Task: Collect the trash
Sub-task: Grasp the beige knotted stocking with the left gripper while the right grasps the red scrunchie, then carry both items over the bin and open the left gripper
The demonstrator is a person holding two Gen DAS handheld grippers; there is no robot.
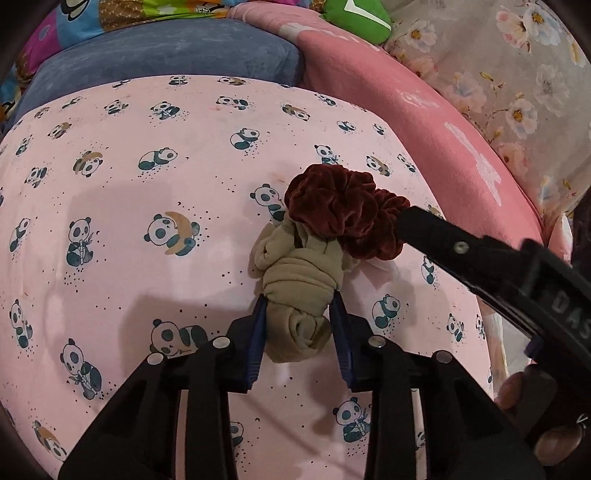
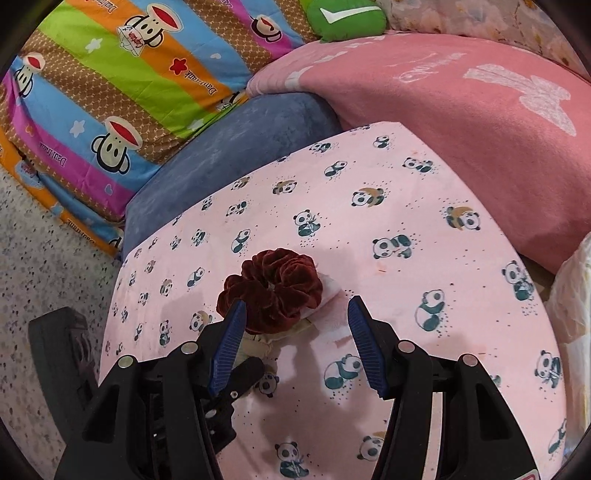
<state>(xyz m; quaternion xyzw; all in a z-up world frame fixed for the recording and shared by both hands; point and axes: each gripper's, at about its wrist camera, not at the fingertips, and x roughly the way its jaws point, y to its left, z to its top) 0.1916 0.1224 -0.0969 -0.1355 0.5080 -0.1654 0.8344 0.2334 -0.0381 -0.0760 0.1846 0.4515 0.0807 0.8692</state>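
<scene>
A beige knotted cloth bundle [image 1: 295, 273] lies on the pink panda-print sheet [image 1: 147, 192]. My left gripper [image 1: 298, 295] is shut on it, a blue pad pressing each side. Just beyond it sits a dark red velvet scrunchie [image 1: 340, 210] [image 2: 273, 288], partly on top of a white tissue [image 2: 328, 291]. In the right wrist view my right gripper [image 2: 297, 301] is open. Its left pad overlaps the scrunchie's near edge and its right pad hangs over bare sheet. One finger of the right gripper [image 1: 436, 236] reaches in from the right and touches the scrunchie. The left gripper's finger [image 2: 247, 369] shows below.
A blue cushion [image 2: 229, 147] and a pink blanket [image 2: 461, 122] border the sheet at the back. A striped cartoon quilt [image 2: 110, 92] and a green pillow [image 2: 347, 18] lie behind. Speckled floor [image 2: 44, 266] is on the left and a white crinkled packet [image 2: 572, 295] at the right edge.
</scene>
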